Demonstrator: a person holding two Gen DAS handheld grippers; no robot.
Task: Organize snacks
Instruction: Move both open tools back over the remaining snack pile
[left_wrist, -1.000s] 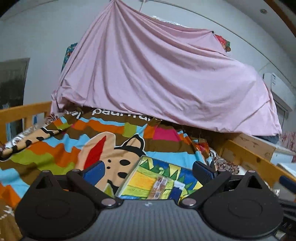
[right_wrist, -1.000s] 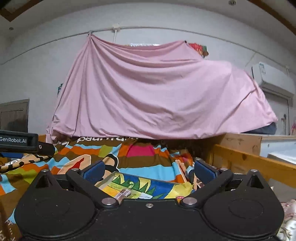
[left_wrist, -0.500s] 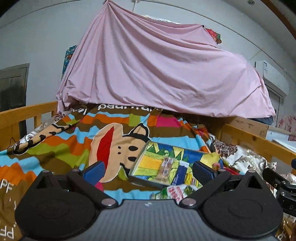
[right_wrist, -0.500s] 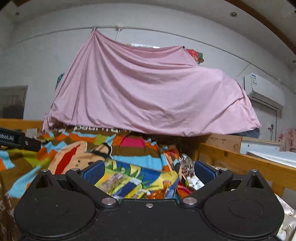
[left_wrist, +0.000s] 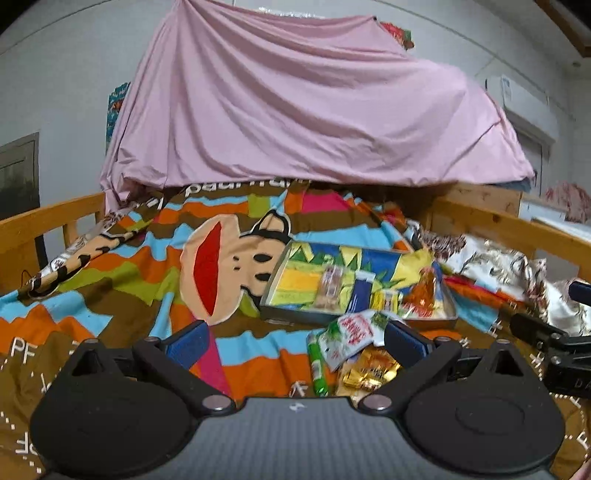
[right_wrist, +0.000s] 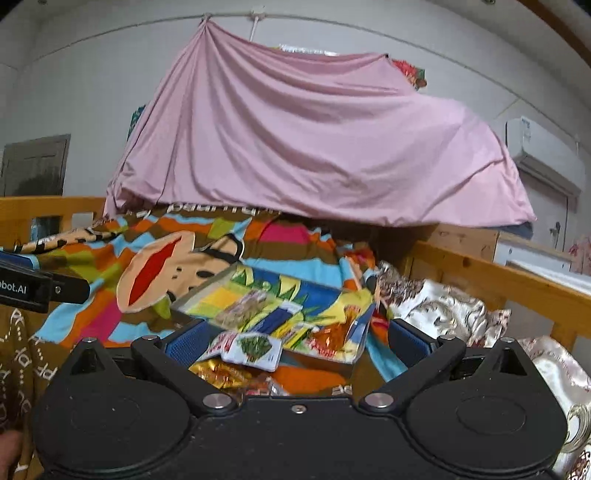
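Crinkled foil and plastic snack packets (left_wrist: 351, 336) lie heaped at one o'clock from my left gripper (left_wrist: 295, 341), spilling off a shallow rectangular tray (left_wrist: 288, 314) with a bright printed lining. My right gripper (right_wrist: 295, 338) hangs over them; both stand spread, empty. The striped blanket (left_wrist: 129, 258) beneath reads "paul fra…", partly hidden under draped pink cloth (left_wrist: 295, 110).
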